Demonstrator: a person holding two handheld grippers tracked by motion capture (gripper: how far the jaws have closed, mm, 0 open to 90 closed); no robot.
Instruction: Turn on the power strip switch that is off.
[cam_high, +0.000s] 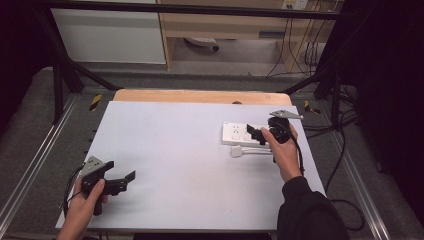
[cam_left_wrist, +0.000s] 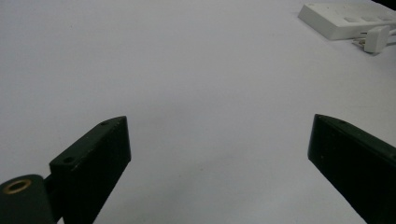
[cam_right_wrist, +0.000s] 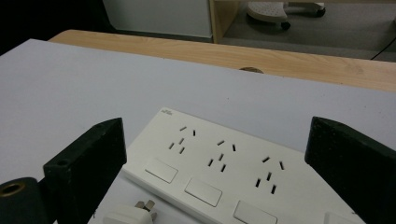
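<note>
The right gripper (cam_high: 257, 134) is hanging just over the white power strip (cam_right_wrist: 219, 163), with its jaws spread wide and nothing between them. The strip is lying flat below and between those jaws, its three sets of holes and its switches facing up. That is probably so a plug can go straight down into it. A small white plug (cam_right_wrist: 128, 214) is lying on the table just in front of the strip, near the right gripper's left-hand jaw in its own view. Its metal pins are pointing toward the strip. The plug is loose and nothing is holding it. The gripper is likely sitting here so it can reach down for the plug or the strip.

The left gripper (cam_high: 122, 181) is waiting well apart from all this, low over the bare white table top (cam_high: 175, 165). Its jaws are also wide apart and holding nothing. Far ahead of it and to its right, the strip and plug are showing small. It is likely staying out of the way.
</note>
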